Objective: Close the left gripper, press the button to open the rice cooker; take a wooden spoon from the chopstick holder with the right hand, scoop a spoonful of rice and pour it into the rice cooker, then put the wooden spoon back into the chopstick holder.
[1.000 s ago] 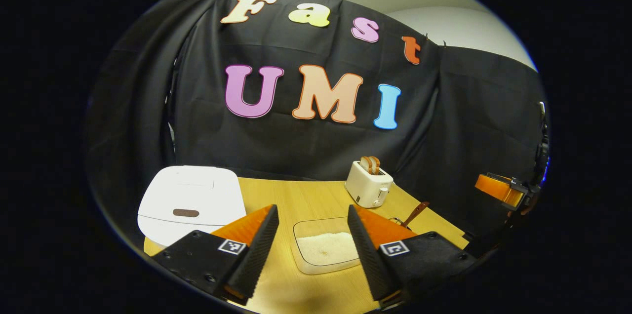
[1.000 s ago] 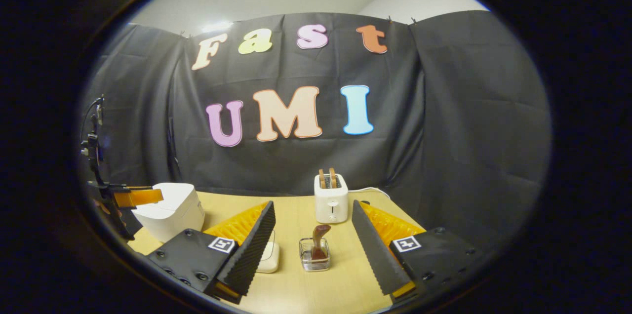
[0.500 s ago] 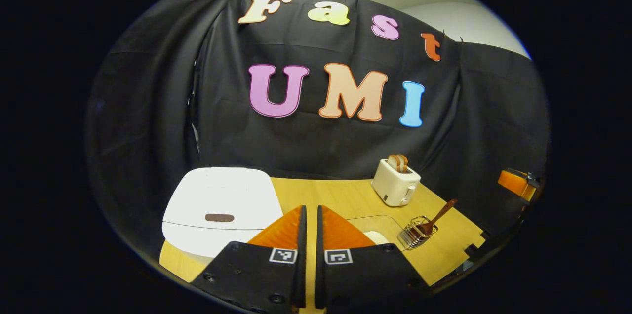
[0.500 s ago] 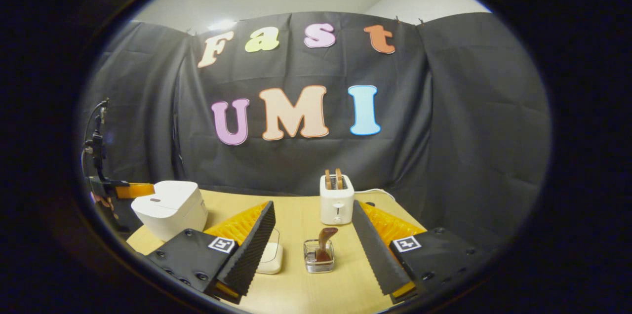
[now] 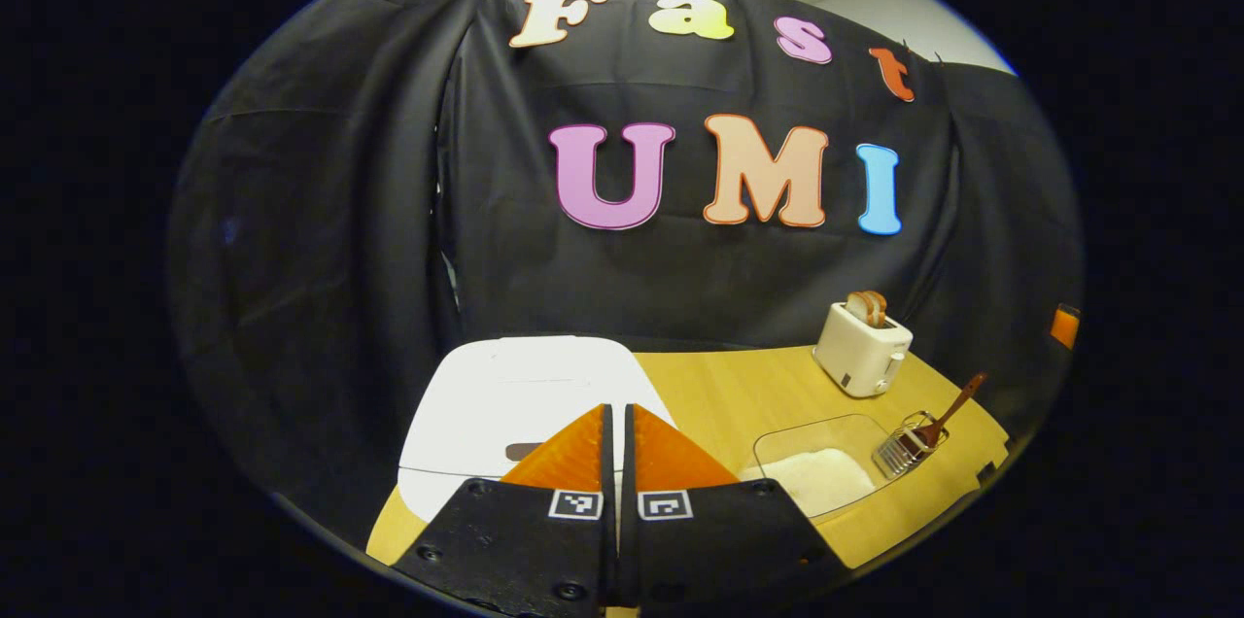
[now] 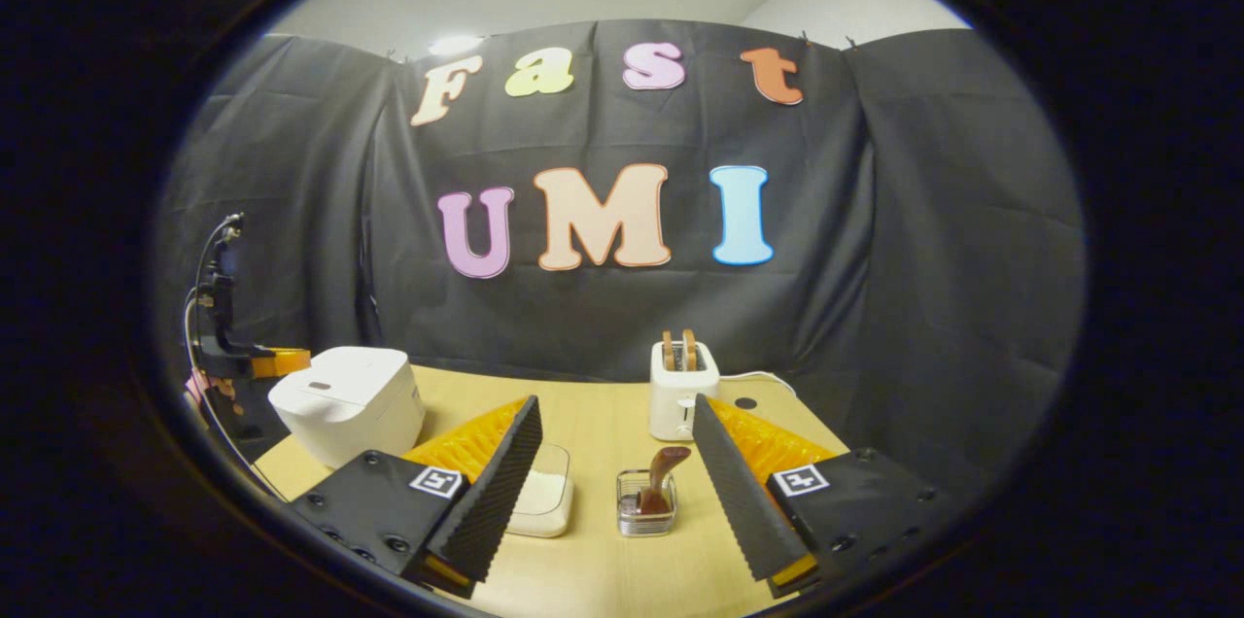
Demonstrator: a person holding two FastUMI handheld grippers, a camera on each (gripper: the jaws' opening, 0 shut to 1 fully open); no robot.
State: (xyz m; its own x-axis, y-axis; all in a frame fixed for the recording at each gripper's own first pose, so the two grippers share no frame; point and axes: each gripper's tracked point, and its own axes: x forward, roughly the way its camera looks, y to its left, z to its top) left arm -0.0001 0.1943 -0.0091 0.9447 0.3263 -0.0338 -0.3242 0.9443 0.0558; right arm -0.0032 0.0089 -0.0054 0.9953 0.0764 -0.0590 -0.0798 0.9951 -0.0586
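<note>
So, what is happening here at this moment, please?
A person holds one gripper in each hand at a wooden table. The left gripper is shut and points at the white rice cooker, whose lid is down. The right gripper is open and empty, facing the wooden spoon that stands in the chopstick holder. The rice container sits untouched, and a toaster stands behind.

left claw (image 5: pixel 616 424) closed, hovering over rice cooker (image 5: pixel 515 394) lid.
</note>
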